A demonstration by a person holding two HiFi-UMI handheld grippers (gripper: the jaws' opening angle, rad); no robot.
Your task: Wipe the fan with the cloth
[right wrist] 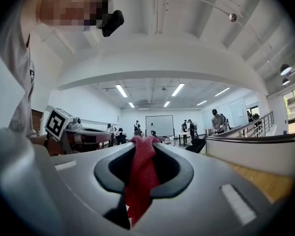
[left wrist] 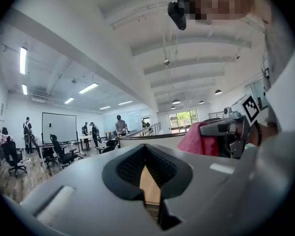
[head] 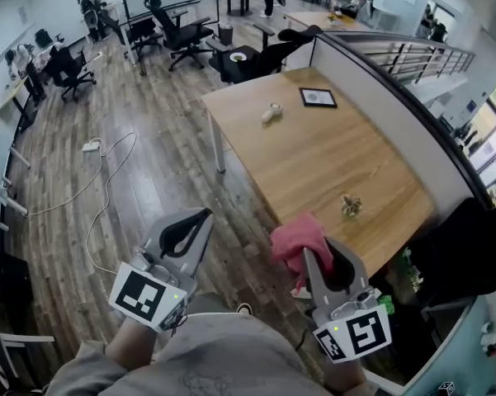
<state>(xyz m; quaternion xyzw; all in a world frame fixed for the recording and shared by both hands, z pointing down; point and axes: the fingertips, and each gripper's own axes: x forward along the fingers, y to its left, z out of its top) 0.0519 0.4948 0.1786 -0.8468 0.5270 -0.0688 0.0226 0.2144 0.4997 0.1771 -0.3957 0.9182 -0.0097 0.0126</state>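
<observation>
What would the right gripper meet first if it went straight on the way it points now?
The right gripper, jaws shut on the red cloth, points level, the wooden table low at its right, toward a far whiteboard. The way looks free, though depth is hard to judge.

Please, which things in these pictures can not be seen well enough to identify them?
- No fan is recognizable in any view; the small object on the table, head view, is too small to identify.
- The cloth: the right gripper covers its lower part in head view.
- The white item, head view: too small.
</observation>
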